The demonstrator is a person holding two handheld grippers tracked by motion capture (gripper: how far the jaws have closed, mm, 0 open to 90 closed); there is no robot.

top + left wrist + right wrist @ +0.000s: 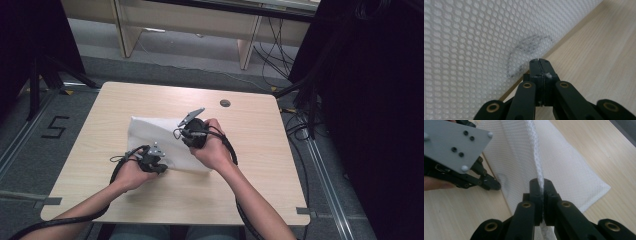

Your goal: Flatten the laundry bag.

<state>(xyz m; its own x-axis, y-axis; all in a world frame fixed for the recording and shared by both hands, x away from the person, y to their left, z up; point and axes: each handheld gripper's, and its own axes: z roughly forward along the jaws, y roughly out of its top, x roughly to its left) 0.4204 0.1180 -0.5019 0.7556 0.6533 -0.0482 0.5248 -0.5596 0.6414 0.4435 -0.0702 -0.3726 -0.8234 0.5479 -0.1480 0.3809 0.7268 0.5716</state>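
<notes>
A white mesh cloth lies in the middle of the wooden table. My right gripper is shut on a raised, bunched fold of the mesh; in the right gripper view the fold runs straight into the closed jaws. My left gripper sits at the cloth's near edge. Its jaws are shut, with a white sliver caught between them right at the mesh edge. A grey smudge shows through the mesh just past the tips. The left gripper also shows in the right gripper view, touching that edge.
A small dark round disc is set in the tabletop at the back. Bare wood surrounds the cloth on all sides. Beyond the table are grey floor, cables and wooden furniture legs.
</notes>
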